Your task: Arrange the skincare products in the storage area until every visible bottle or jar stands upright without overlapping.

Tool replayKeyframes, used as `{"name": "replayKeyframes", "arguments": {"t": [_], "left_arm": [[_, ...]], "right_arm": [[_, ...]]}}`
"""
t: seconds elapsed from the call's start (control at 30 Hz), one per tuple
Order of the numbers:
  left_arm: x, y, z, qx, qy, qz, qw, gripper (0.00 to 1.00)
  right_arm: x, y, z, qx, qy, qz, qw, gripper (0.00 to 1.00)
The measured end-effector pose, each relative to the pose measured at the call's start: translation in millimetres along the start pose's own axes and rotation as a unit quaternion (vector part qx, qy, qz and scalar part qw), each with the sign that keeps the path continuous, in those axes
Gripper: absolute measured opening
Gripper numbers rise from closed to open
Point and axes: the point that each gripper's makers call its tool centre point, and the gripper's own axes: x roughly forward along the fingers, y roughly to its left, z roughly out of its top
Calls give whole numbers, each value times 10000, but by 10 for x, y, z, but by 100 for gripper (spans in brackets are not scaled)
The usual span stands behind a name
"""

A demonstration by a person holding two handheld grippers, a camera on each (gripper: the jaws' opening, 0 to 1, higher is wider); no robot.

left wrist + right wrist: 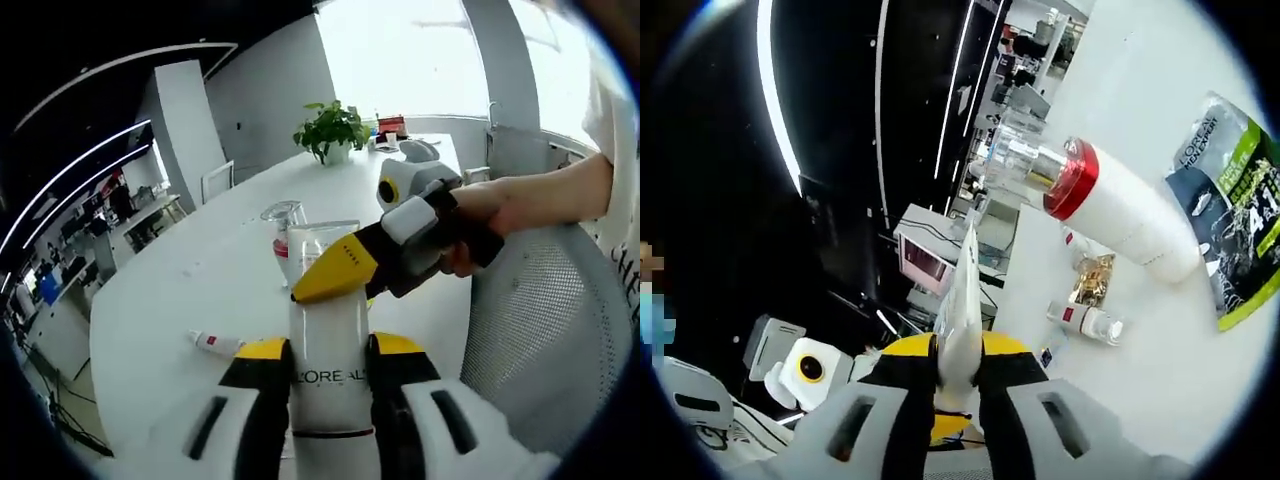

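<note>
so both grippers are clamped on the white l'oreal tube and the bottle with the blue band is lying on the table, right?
Not quite: the band is red, not blue. The right gripper view shows the bottle lying on the table. The left gripper and right gripper are both clamped on the L'Oreal tube.

I see a long white table (200,290) running away toward a bright window (420,50) that is washed out with daylight, with a potted plant (330,130) standing at the table's far end and a grey mesh chair (540,320) just beside its near edge. Grey walls and a broad pillar (185,125) stand behind the table, and off to one side I make out a darker office area with desks (150,215) under thin white light strips (70,185) on a black ceiling. In the right gripper view the same light strips (765,90) cut across the dark ceiling above more desks and a monitor (925,262).
</note>
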Motion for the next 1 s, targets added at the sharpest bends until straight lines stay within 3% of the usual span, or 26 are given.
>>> {"name": "replayKeyframes", "arguments": {"t": [0.33,0.6,0.83,1.0], "left_arm": [[25,21,60,304,-182,22,9994,33],[49,28,54,287,-220,-93,9993,34],[58,-9,-22,-382,-182,-534,9977,35],[32,-9,-73,-445,-184,-823,9954,35]], "right_arm": [[4,43,63,-130,-163,29,9998,11],[9,42,87,-381,-174,-42,9991,11],[41,125,28,-1141,81,-32,9934,11],[66,205,-37,-1713,310,106,9847,11]]}}
